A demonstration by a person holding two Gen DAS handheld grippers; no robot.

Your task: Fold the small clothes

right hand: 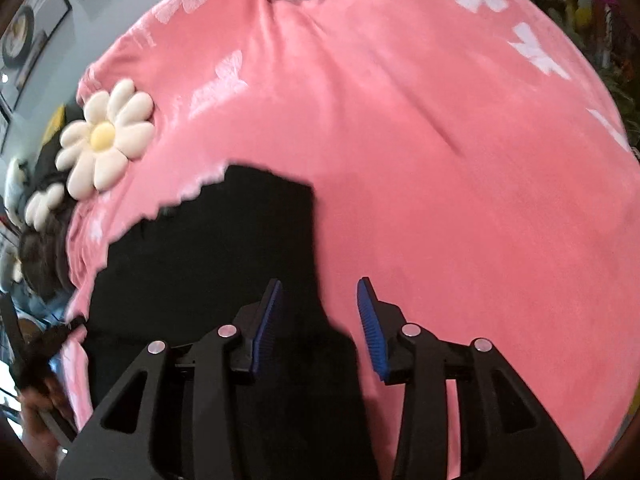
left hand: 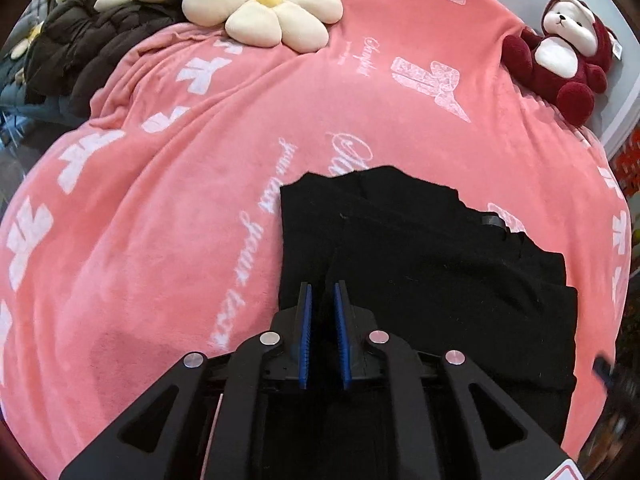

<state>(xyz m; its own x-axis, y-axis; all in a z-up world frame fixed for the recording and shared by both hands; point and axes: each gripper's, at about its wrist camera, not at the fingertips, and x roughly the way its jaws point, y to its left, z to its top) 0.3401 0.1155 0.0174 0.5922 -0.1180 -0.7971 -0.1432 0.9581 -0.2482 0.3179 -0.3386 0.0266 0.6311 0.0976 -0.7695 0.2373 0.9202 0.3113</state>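
Both tongs (left hand: pixel 322 286) (right hand: pixel 320 282) over black garment (left hand: pixel 420 264).

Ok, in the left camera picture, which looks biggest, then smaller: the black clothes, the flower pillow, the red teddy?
1. Black clothes, largest, but nearest the camera.
2. Flower pillow.
3. Red teddy, smallest.
The pillow and teddy lie farther back, so their real sizes stay unsure.

Ahead of the tool lie one black garment (left hand: pixel 420 280), one pink blanket (left hand: pixel 160 240), two flower cushions (left hand: pixel 262 4), one dark jacket (left hand: pixel 92 40) and one plush bear (left hand: pixel 564 56).
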